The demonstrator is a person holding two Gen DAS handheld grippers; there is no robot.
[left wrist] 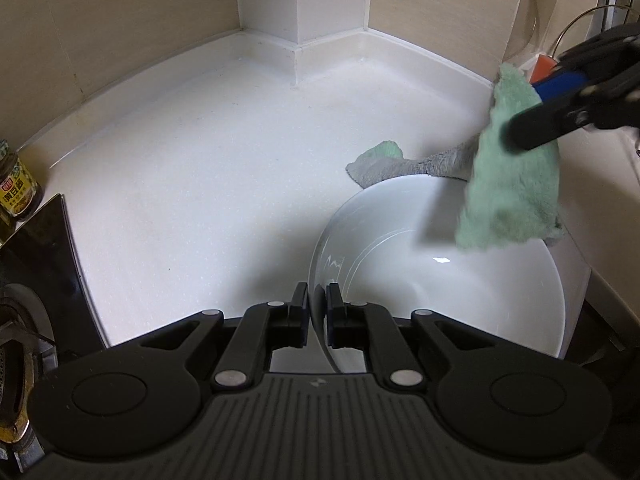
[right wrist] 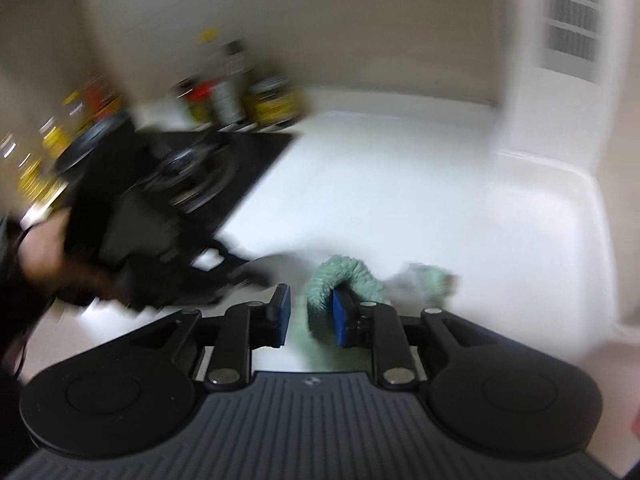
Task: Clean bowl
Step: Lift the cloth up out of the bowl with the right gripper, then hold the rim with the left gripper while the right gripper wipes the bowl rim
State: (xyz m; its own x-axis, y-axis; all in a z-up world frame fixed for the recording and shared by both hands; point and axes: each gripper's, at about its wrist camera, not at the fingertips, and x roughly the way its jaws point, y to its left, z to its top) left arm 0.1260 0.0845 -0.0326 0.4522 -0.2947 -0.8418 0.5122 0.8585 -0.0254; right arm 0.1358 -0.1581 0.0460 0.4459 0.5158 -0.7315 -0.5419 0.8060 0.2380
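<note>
**Gloss, plush and matt black**

The bowl [left wrist: 460,280] is glazed white ceramic, smooth, with a bright highlight. The cloth [left wrist: 516,176] is plush green on one face, grey on the other. The desk [left wrist: 208,168] is white, faintly speckled, with a satin sheen. The left tool [left wrist: 318,316] is matt black plastic with metal rivets; the right tool [right wrist: 308,316] has blue pads. The jar [left wrist: 16,188] is glass with a paper label.

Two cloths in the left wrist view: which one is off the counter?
The green cloth hanging from the right gripper, above the bowl. The grey cloth lies flat on the counter behind the bowl.
</note>
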